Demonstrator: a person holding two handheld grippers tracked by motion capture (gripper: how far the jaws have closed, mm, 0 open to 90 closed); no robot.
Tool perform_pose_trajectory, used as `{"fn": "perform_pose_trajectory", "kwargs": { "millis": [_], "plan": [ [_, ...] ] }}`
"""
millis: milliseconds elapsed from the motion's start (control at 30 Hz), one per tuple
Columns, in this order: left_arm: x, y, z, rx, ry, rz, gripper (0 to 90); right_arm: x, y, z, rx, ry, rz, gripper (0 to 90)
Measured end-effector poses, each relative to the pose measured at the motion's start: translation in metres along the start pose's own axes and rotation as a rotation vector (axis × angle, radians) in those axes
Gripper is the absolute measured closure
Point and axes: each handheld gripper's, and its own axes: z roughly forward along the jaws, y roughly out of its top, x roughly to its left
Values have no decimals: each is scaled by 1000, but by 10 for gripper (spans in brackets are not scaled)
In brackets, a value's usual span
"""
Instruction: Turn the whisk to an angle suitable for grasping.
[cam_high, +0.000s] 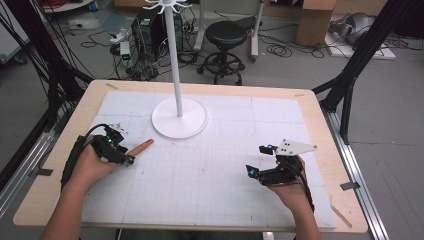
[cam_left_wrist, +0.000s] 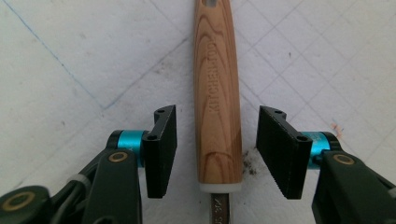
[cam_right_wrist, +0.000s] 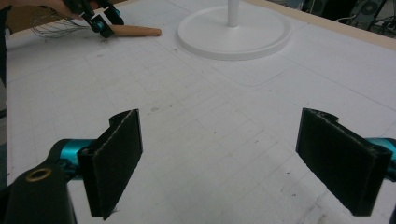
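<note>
Locate the wooden table (cam_high: 327, 142), covered almost to its edges by a white gridded mat (cam_high: 200, 190). Note the white stand (cam_high: 167, 126) at the far middle of the mat, with a round base and a tall pole topped by hooks.

Find the whisk on the left part of the mat, near the stand's base but apart from it. Identify it by the wooden handle (cam_high: 142, 146) pointing toward the stand, and by the wire head (cam_right_wrist: 51, 28) seen in the right gripper view, lying toward the table's left edge.

Check the left gripper (cam_high: 131, 159): low over the mat, jaws parted to a moderate width. In the left gripper view, confirm the handle (cam_left_wrist: 218, 93) running straight up between the two pads, near its white collar end, with a clear gap on each side and no contact. Treat this left gripper (cam_left_wrist: 217, 149) as empty.

Check the right gripper (cam_high: 257, 160): on the right part of the mat, well apart from the whisk, jaws spread wide, holding nothing.

Judge the step in hand as the approach for a pick of the whisk by its handle, alignment apparently complete. For the next move, close the left jaws squarely on the handle, then lift. Expect the head-heavy end to sag, so grip firmly. Keep the right gripper (cam_right_wrist: 233, 158) clear, or ready as support.
</note>
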Motion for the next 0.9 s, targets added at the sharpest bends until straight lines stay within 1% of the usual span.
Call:
{"fn": "perform_pose_trajectory", "kwargs": {
  "millis": [67,133,167,200,300,333,367,400,433,467,567,600,633,700,833,867,900],
  "plan": [
    [1,-1,1,18,-3,3,524,0,0,0,-2,3,-2,133],
    [2,-2,1,12,3,-1,541,0,1,0,-3,2,-1,134],
    [2,-2,1,13,9,1,567,0,1,0,-4,1,1,133],
    [1,-1,1,15,13,-2,581,0,1,0,0,-1,-2,133],
    [-2,-1,1,23,35,11,605,1,0,0,0,-2,0,134],
    [-3,-1,1,26,36,16,618,1,0,0,3,-1,-1,134],
    [-5,-1,2,20,33,13,653,1,0,0,5,-3,-3,134],
    [-6,-1,2,24,38,23,675,1,0,1,3,-2,-3,134],
    [-7,0,1,29,45,31,676,1,1,1,4,-1,-4,134],
    [-8,0,2,30,51,29,677,1,1,1,3,-1,-8,134],
    [-8,0,2,30,49,29,683,1,1,1,1,-3,-8,134],
    [-7,1,2,35,51,39,684,1,1,0,4,-3,-6,134],
    [-9,1,2,32,56,34,686,1,1,0,4,-5,-6,134],
    [-10,1,2,42,63,54,689,1,1,0,4,-6,-5,134],
    [-13,2,2,46,81,84,692,1,1,0,5,-9,-10,135],
    [-13,2,2,41,83,83,692,1,1,-1,7,-8,-8,135],
    [-13,2,2,42,74,82,693,2,2,-1,5,-9,-2,135]
  ]
}}
